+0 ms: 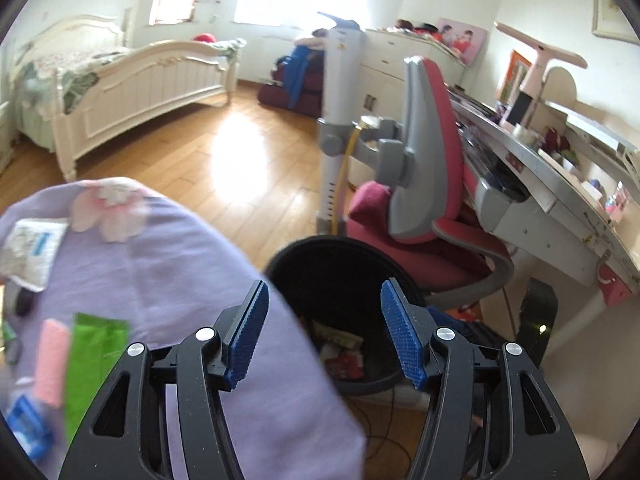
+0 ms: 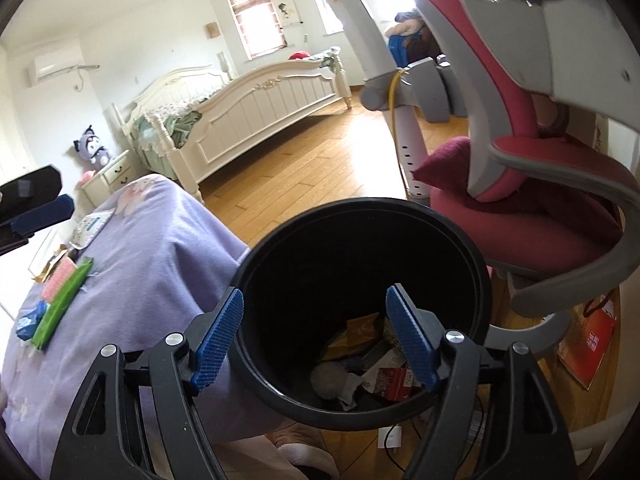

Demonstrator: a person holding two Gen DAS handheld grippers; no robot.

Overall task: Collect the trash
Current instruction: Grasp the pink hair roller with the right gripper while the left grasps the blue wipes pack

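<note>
A black round trash bin (image 2: 288, 236) stands on the floor beside a purple-clothed table (image 2: 160, 248); wrappers and a grey fluff ball (image 2: 328, 380) lie in its bottom. My right gripper (image 2: 316, 336) is open and empty right above the bin's mouth. My left gripper (image 1: 324, 330) is open and empty over the table's edge, with the bin (image 1: 304, 256) just beyond. On the cloth (image 1: 160, 264) lie a green wrapper (image 1: 90, 364), a pink piece (image 1: 50, 360), a blue packet (image 1: 28, 426) and a white packet (image 1: 30, 252). The green wrapper (image 2: 60, 300) also shows in the right wrist view.
A pink and grey desk chair (image 1: 432, 184) stands close behind the bin, with a cluttered desk (image 1: 560, 184) to its right. A white bed (image 1: 132, 88) is across the wooden floor. Cables (image 2: 394, 440) and a red bag (image 2: 588, 344) lie by the bin.
</note>
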